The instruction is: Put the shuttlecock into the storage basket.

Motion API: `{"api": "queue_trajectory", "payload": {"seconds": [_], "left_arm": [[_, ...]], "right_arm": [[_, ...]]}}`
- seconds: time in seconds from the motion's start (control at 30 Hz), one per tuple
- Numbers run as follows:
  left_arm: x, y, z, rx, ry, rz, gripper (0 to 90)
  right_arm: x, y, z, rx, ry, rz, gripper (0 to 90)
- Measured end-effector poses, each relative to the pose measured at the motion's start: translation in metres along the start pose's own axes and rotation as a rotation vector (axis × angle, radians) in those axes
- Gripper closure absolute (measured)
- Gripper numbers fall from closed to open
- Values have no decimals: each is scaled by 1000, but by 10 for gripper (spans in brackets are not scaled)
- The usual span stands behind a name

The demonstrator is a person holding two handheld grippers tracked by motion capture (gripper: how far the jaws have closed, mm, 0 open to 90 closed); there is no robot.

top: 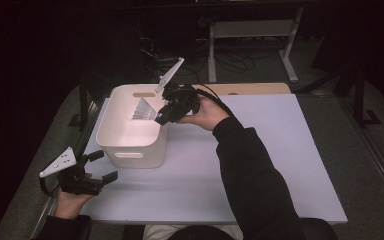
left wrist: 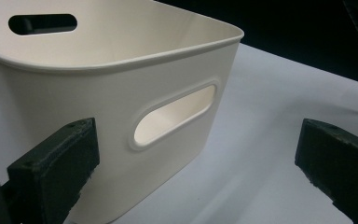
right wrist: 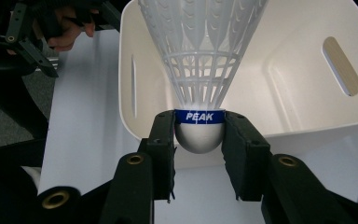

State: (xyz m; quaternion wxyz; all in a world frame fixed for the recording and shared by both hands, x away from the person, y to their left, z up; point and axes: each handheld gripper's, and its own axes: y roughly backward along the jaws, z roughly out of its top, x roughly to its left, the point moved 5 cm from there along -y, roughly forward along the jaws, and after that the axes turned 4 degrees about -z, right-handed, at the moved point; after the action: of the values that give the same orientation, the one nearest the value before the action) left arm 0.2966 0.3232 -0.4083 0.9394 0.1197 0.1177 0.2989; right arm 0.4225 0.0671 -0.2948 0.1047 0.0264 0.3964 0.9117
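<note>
The right hand-held gripper (right wrist: 199, 140), arm stretched forward and leftward, clamps the rounded cork of a white plastic shuttlecock (right wrist: 200, 70), holding it over the near right rim of the white plastic bin (top: 130, 145). The left hand-held gripper (top: 100, 165) rests wide open and empty at the near left of the pale surface (top: 260, 165).

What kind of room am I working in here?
Probably a lab or test workspace: a white-topped table ringed by dark surroundings, loose cables on the floor behind it, and a metal frame stand at the back.
</note>
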Motion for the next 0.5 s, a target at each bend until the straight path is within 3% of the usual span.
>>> {"api": "queue_trajectory", "payload": {"seconds": [0.5], "left_arm": [[0, 0, 0, -1, 1, -1, 0]], "right_arm": [[4, -19, 7, 17, 3, 30, 640]]}}
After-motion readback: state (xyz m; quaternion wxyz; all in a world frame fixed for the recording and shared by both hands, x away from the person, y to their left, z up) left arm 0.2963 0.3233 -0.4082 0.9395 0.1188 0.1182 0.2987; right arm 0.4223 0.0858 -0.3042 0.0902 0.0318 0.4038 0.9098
